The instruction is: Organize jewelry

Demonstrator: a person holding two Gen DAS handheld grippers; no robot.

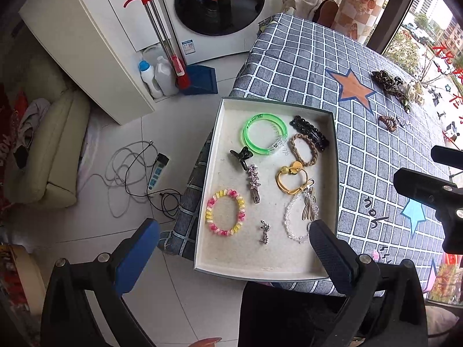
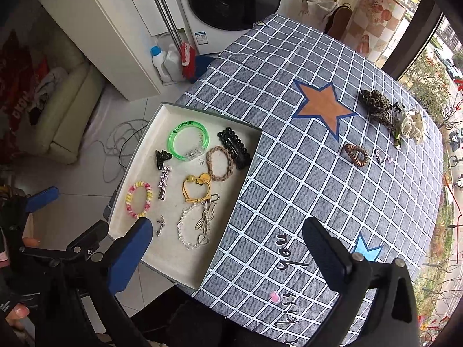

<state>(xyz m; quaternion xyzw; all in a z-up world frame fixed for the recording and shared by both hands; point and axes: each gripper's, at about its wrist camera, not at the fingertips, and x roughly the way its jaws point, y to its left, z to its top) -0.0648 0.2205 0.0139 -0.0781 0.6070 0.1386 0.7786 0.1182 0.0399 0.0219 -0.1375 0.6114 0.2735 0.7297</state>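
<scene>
So both claws, left (image 1: pixel 231 248) and right (image 2: pixel 228 248), hang spread apart and empty; the brown spiral hair tie (image 2: pixel 356 154) sits at 2 o'clock from the shallow white jewelry tray (image 2: pixel 231 211) on the checked worktop (image 2: pixel 289 173).

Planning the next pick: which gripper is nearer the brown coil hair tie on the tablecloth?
Right. The right gripper hangs over the cloth on the brown coil hair tie side of the box; the left gripper sits over the box, farther away.

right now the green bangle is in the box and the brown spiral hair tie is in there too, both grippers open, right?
Not quite: the brown spiral hair tie lies on the tablecloth, outside the box, as the right wrist view shows. The green bangle is in the box, and both grippers are open.
</scene>
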